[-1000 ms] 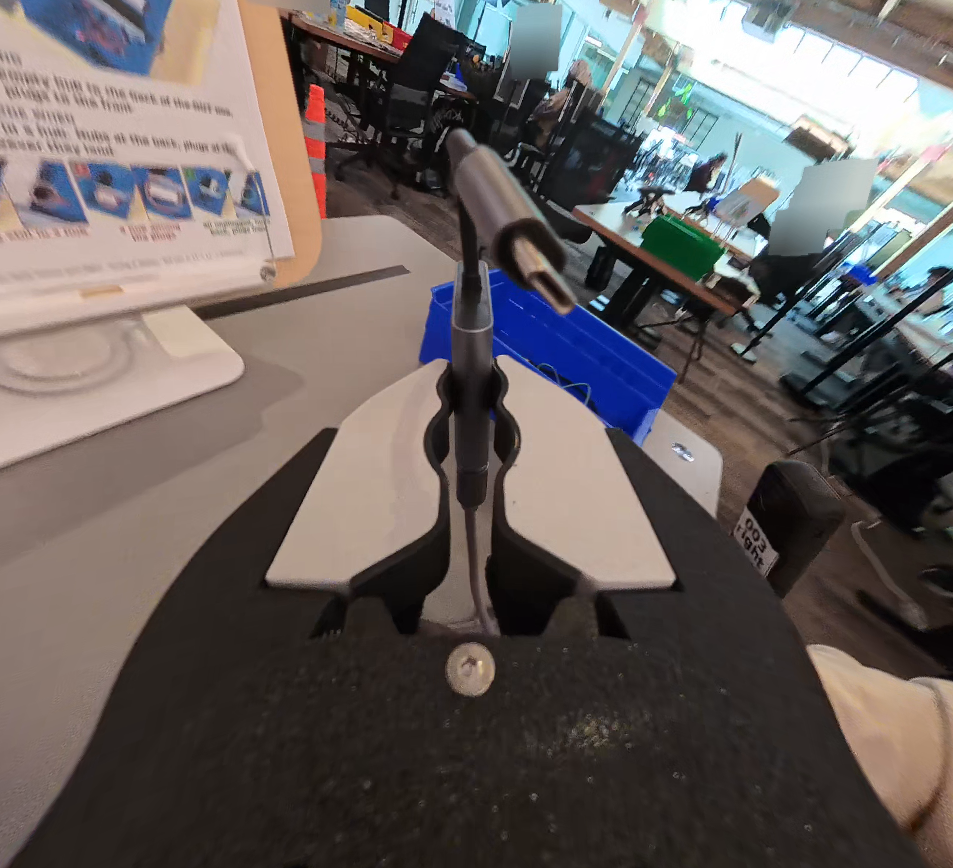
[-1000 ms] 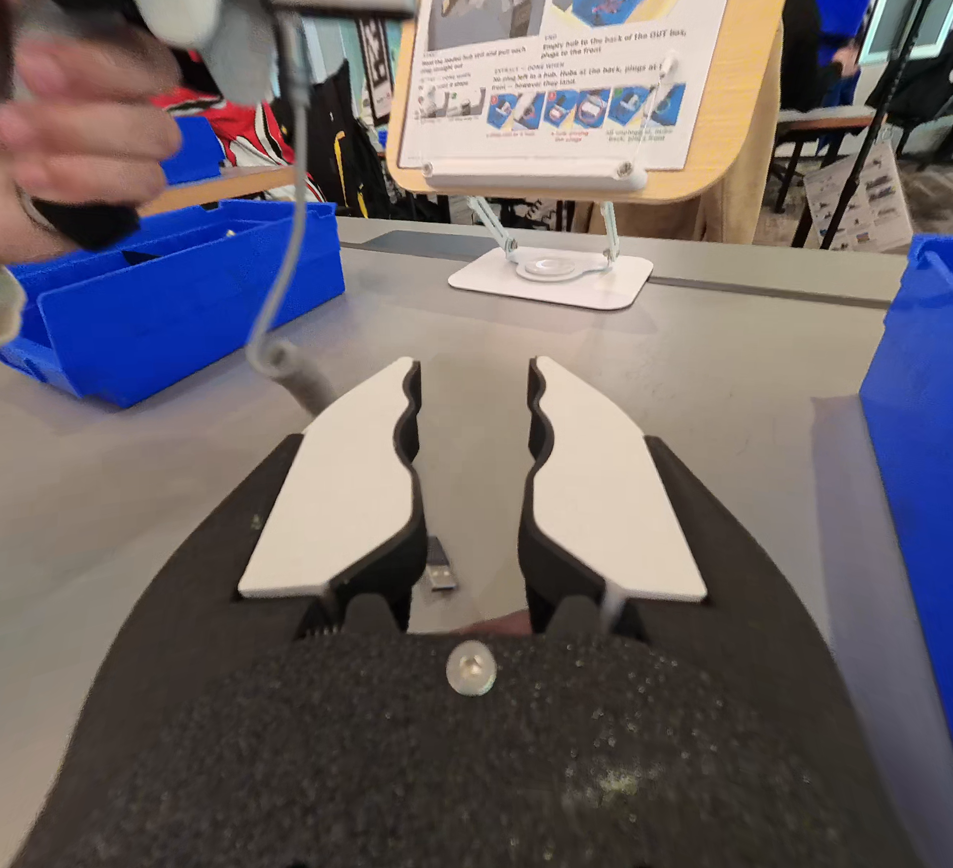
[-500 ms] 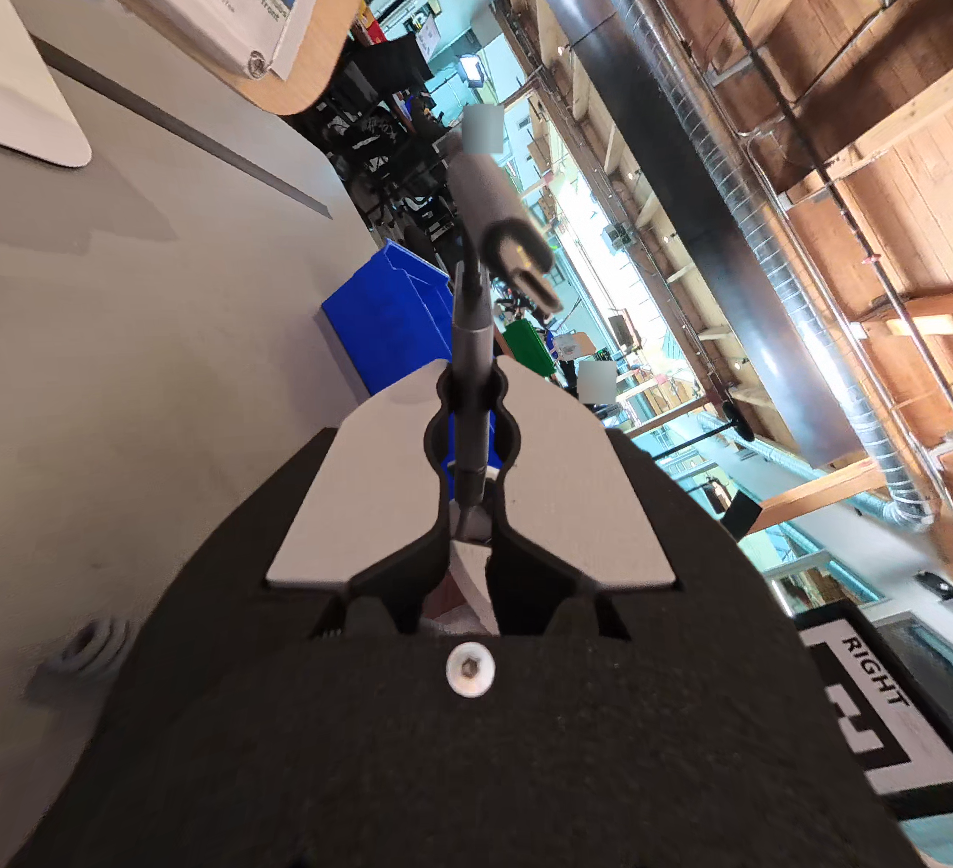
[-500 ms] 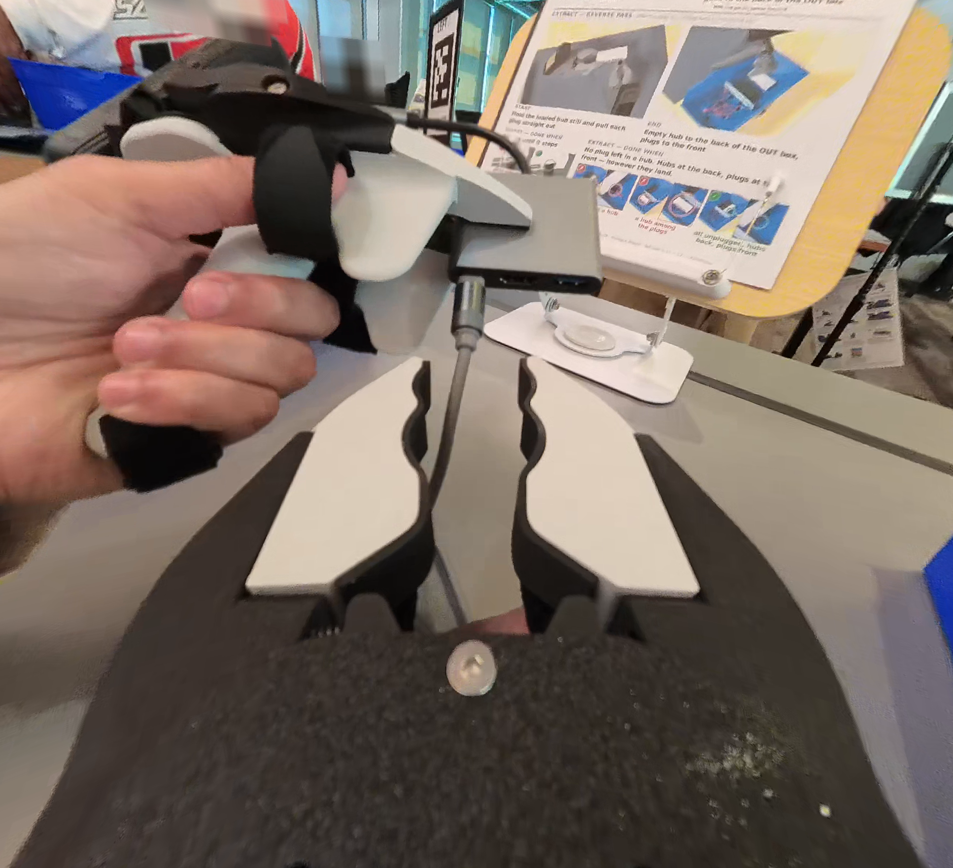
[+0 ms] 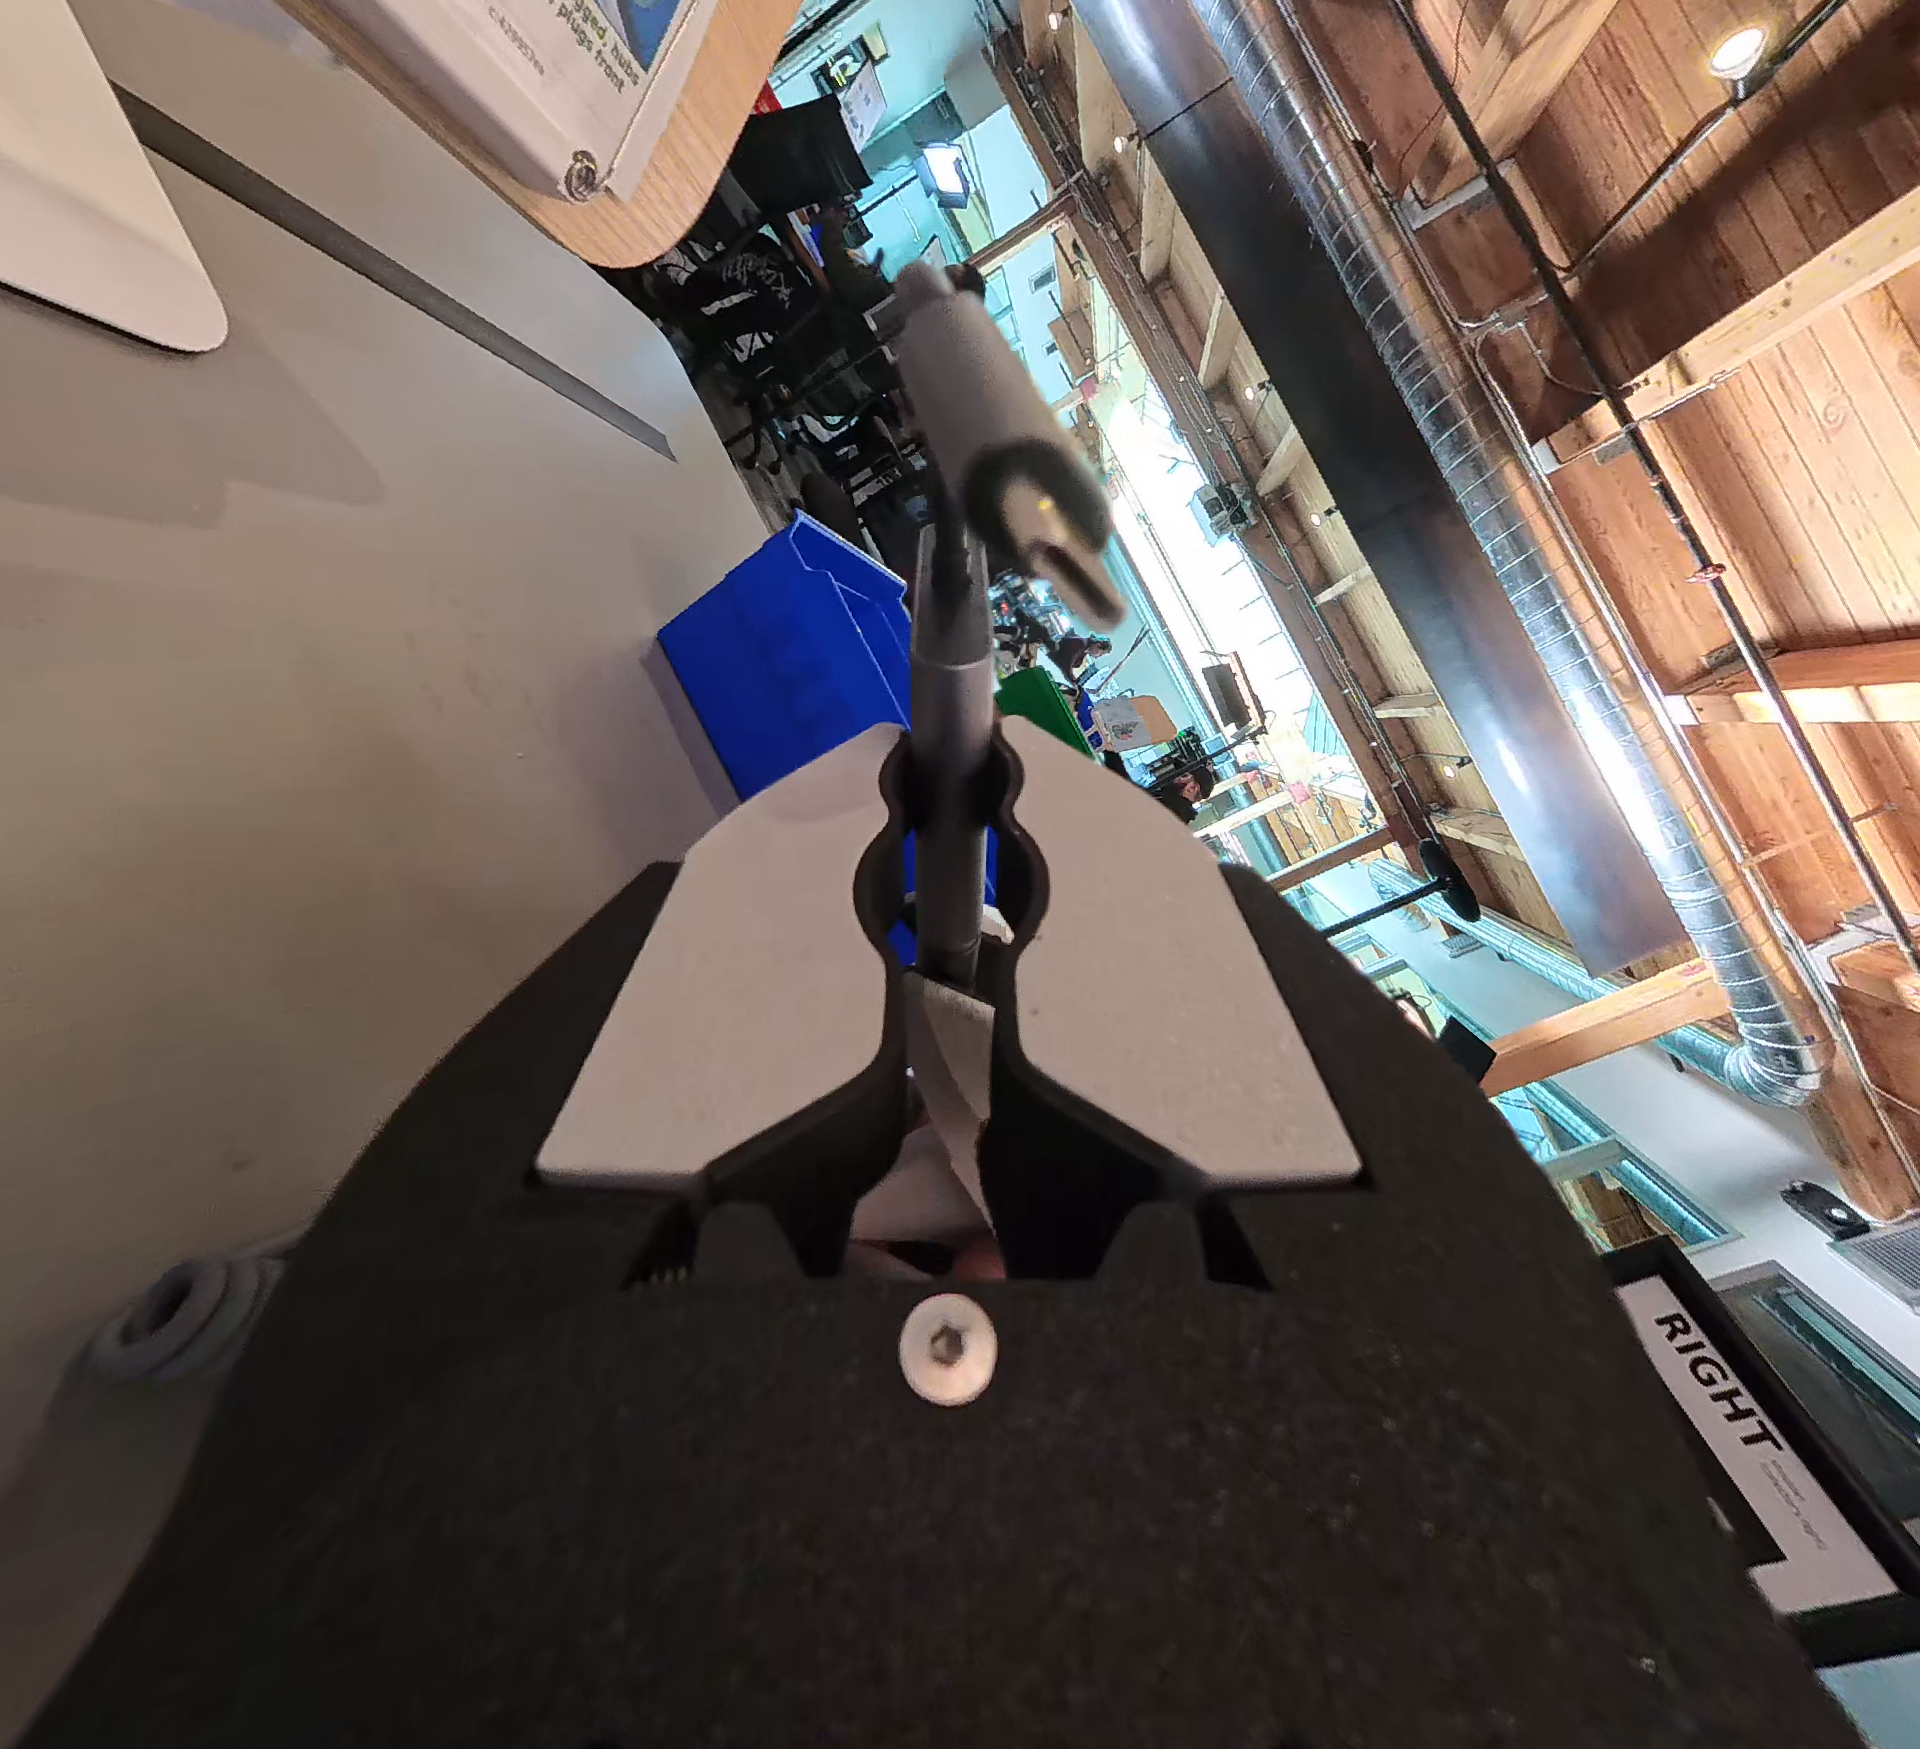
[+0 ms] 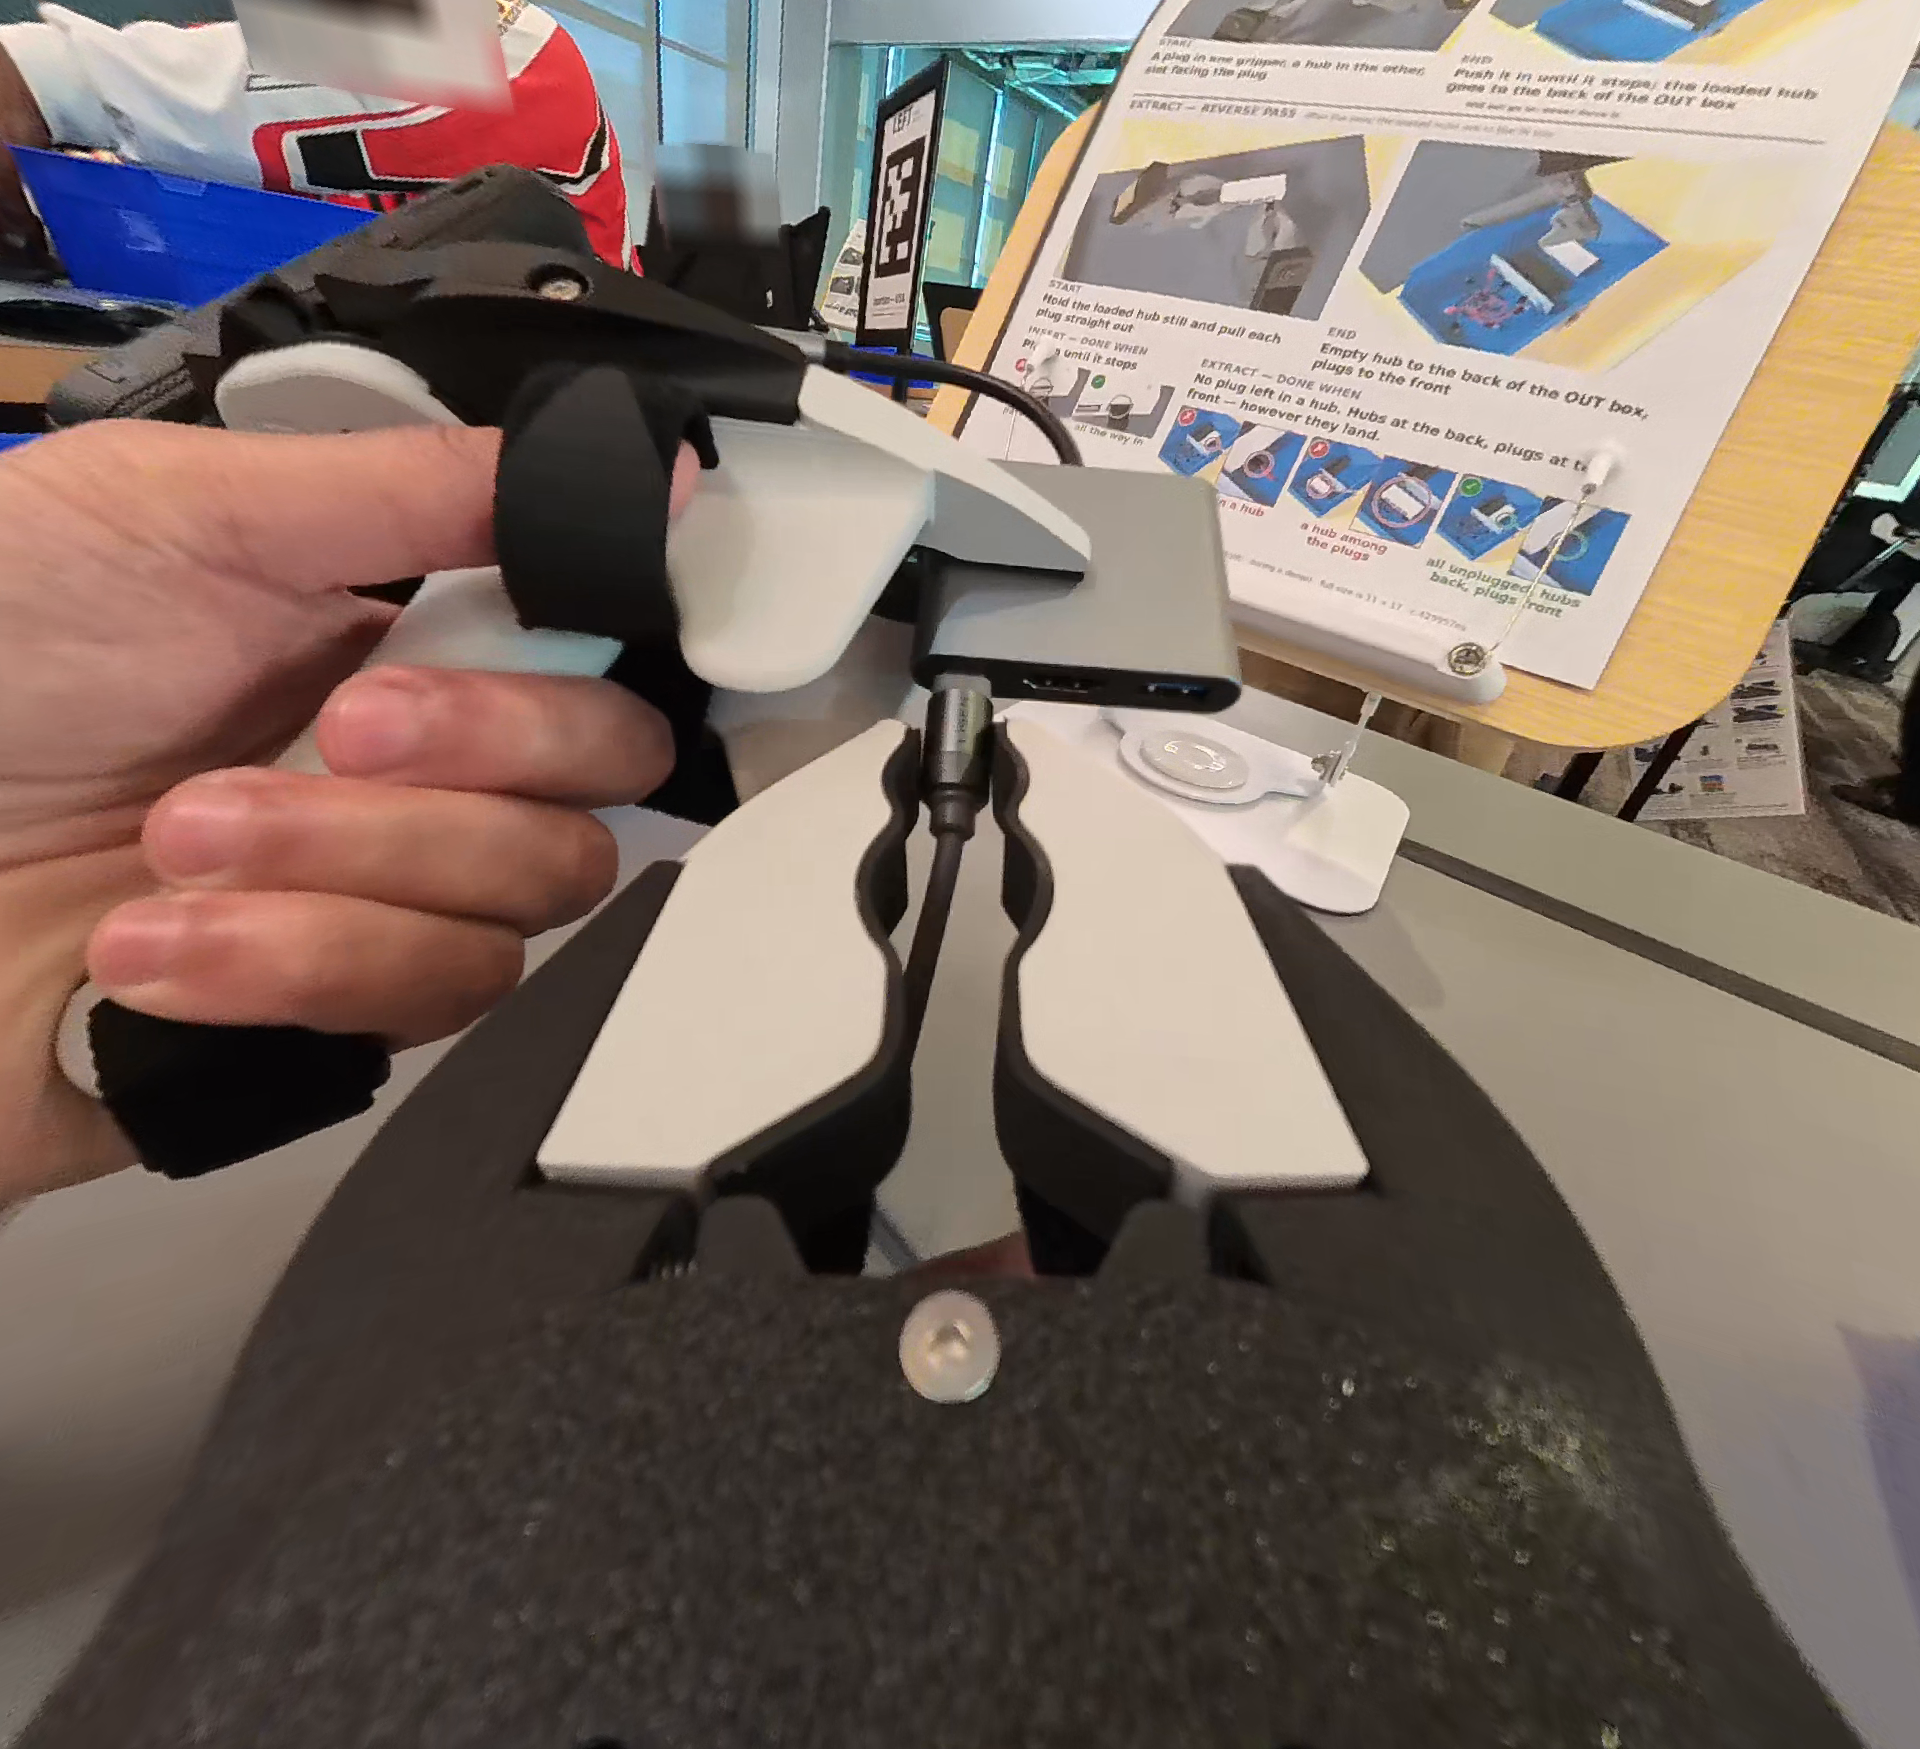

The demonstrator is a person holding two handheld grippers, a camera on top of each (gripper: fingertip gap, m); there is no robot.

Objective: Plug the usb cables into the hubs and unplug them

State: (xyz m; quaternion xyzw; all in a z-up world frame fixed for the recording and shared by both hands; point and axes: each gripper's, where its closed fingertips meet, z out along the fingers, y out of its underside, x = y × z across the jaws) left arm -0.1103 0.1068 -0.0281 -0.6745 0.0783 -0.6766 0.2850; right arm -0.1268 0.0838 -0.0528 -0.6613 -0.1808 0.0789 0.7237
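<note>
My left gripper [image 5: 951, 764] is shut on a flat grey hub [image 5: 948, 691], seen edge-on. The hub's own short cable and plug [image 5: 1039, 504] stick up beyond it. In the right wrist view a hand holds the left gripper [image 6: 935, 598], which clamps the hub [image 6: 1122, 577] level above the table. A metal USB plug [image 6: 958, 723] sits in the hub's leftmost front port, and its dark cable [image 6: 935, 899] runs back between my right fingers. My right gripper [image 6: 956, 749] is closed around that plug, just below the hub.
An instruction sheet on a wooden board [image 6: 1455, 245] stands on a white base [image 6: 1309, 837] behind the hub. The grey table [image 6: 1610, 1024] lies below. A blue bin [image 5: 790, 650] is at the table's far edge and another [image 6: 156, 234] at the left. A person stands behind.
My left gripper has tilted and raised the hub in front of my right gripper. My right gripper has moved up to the plugged-in USB plug and its fingers have narrowed onto it.
</note>
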